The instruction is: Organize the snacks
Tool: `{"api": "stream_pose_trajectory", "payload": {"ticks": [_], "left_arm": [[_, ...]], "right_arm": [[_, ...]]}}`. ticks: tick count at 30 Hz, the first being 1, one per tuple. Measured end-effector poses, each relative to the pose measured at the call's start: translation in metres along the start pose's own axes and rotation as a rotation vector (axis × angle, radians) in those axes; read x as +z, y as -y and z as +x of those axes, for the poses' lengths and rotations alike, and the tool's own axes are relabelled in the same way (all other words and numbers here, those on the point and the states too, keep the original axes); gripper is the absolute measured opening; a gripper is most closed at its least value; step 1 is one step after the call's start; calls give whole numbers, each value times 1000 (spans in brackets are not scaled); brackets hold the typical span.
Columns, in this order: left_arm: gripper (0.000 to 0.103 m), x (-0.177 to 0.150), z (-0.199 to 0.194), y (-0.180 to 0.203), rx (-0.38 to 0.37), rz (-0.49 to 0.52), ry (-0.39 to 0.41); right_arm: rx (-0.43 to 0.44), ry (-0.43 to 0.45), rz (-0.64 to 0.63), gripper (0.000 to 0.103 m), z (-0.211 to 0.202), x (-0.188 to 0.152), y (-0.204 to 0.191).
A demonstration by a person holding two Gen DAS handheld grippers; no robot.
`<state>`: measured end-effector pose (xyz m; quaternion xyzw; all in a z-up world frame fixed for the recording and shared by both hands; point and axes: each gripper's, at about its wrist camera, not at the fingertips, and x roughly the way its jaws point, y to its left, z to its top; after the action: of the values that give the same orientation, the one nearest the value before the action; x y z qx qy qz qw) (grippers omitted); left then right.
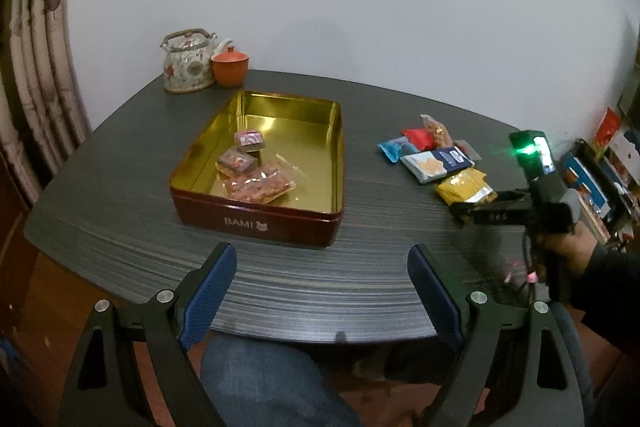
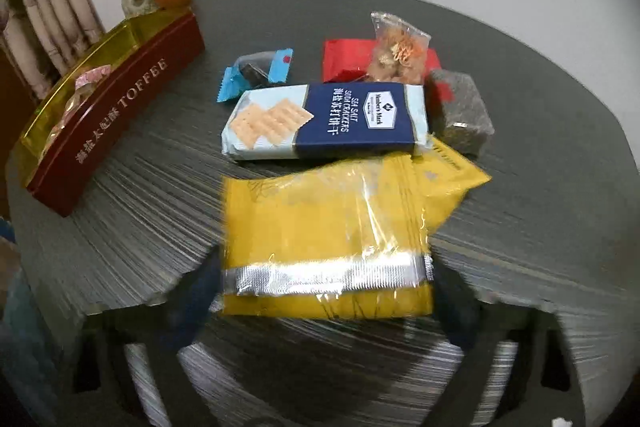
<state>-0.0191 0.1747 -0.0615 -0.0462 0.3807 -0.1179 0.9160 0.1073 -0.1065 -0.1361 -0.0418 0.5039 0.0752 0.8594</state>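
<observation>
A red tin [image 1: 256, 223] with a gold inside stands open on the dark table [image 1: 120, 203], and three wrapped snacks [image 1: 256, 185] lie in it. My left gripper [image 1: 323, 255] hangs open just in front of the tin with nothing between its fingers. To the right lies a pile of snacks. My right gripper [image 2: 326, 291] is at the near end of a yellow packet [image 2: 320, 219], its blurred fingers against the packet's two sides. Behind it lie a blue cracker pack [image 2: 328, 121], a blue candy [image 2: 256, 71], a red packet [image 2: 344, 61], a clear bag of nuts [image 2: 396, 55] and a grey block [image 2: 460, 111].
A patterned teapot [image 1: 188, 67] and an orange lidded cup [image 1: 230, 67] stand at the table's far left corner by a curtain. Cluttered shelves [image 1: 600, 167] are off the right edge. A person's leg in jeans [image 1: 260, 379] is below the near edge.
</observation>
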Motion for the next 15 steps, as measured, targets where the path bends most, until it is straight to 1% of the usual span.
{"api": "stream_pose_trajectory", "payload": {"ticks": [1, 2, 3, 5, 7, 10, 15], "left_arm": [[87, 0, 0, 0, -1, -2, -1], [87, 0, 0, 1, -3, -3, 2], [87, 1, -2, 2, -2, -1, 6], [87, 1, -4, 3, -2, 4, 14], [87, 1, -7, 4, -9, 4, 20], [87, 1, -9, 5, -8, -2, 26], [87, 3, -15, 4, -3, -14, 41]], "right_arm": [[20, -3, 18, 57, -3, 0, 2], [30, 5, 46, 40, -10, -1, 7], [12, 15, 51, 40, -16, -2, 7], [24, 31, 69, 39, -28, -8, 10], [4, 35, 70, 39, -36, -11, 11], [-17, 64, 90, 39, -54, -21, 9], [-24, 103, 114, 39, -76, -27, 8]]}}
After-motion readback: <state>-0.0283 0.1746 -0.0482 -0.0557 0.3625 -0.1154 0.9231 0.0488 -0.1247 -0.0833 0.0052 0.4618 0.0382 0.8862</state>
